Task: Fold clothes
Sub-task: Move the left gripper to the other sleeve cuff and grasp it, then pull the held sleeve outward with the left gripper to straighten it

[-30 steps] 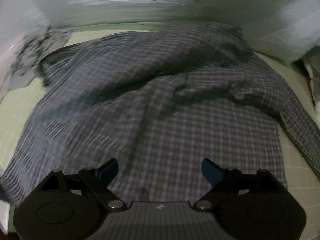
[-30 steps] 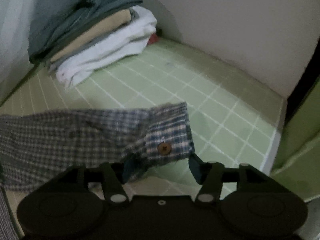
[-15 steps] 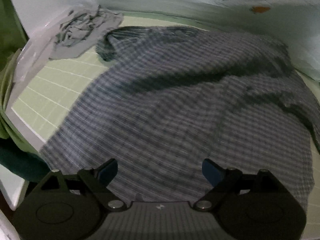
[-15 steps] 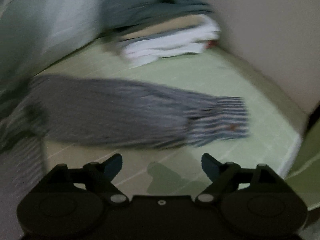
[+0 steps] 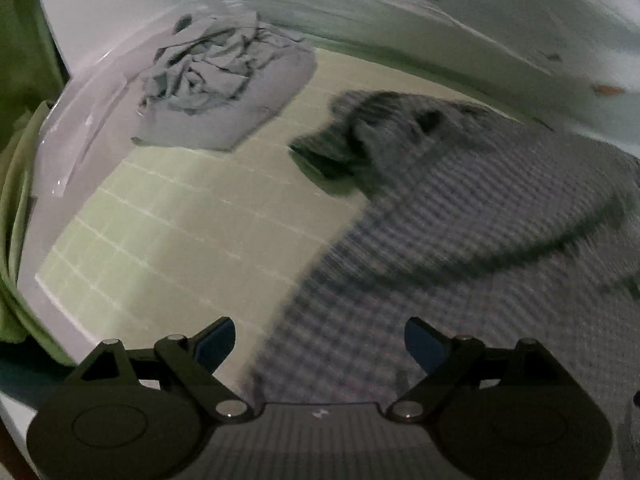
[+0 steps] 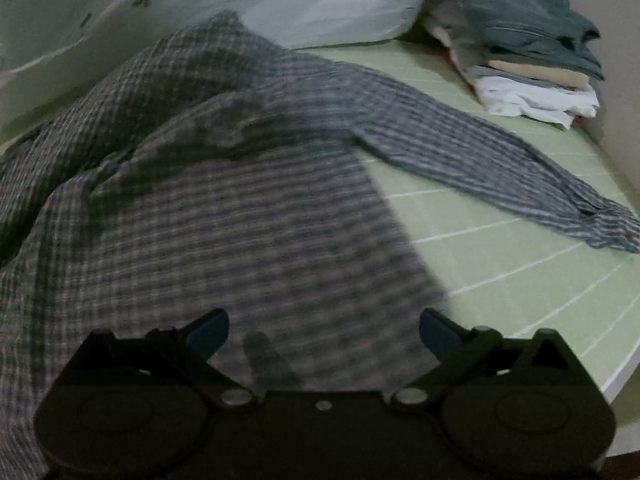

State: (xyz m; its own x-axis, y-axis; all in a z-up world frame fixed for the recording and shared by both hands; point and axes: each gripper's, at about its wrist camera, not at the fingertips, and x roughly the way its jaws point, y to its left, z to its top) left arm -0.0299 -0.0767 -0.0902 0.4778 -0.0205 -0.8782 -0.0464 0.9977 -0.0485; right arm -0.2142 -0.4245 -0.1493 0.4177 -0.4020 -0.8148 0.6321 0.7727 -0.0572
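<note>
A blue-and-white checked shirt (image 6: pixel 224 208) lies spread on the green gridded bed surface (image 6: pixel 500 264), wrinkled across its body. One long sleeve (image 6: pixel 492 160) stretches right, ending in a buttoned cuff (image 6: pixel 616 228). My right gripper (image 6: pixel 324 330) hovers open over the shirt's lower hem, nothing between its fingers. In the left wrist view the shirt (image 5: pixel 460 248) fills the right half, its collar end (image 5: pixel 360 140) bunched and dark. My left gripper (image 5: pixel 320 340) is open above the shirt's left edge, holding nothing.
A crumpled grey garment (image 5: pixel 224 96) lies at the back left on the bed sheet (image 5: pixel 152 232). A stack of folded clothes (image 6: pixel 528 52) sits at the far right corner. Pale pillows (image 6: pixel 280 4) line the back. The bed's edge (image 6: pixel 624 372) runs close on the right.
The right gripper let go of the cuff and swung left over the shirt's body; the sleeve now lies flat. The left view has panned left, bringing the grey garment into sight.
</note>
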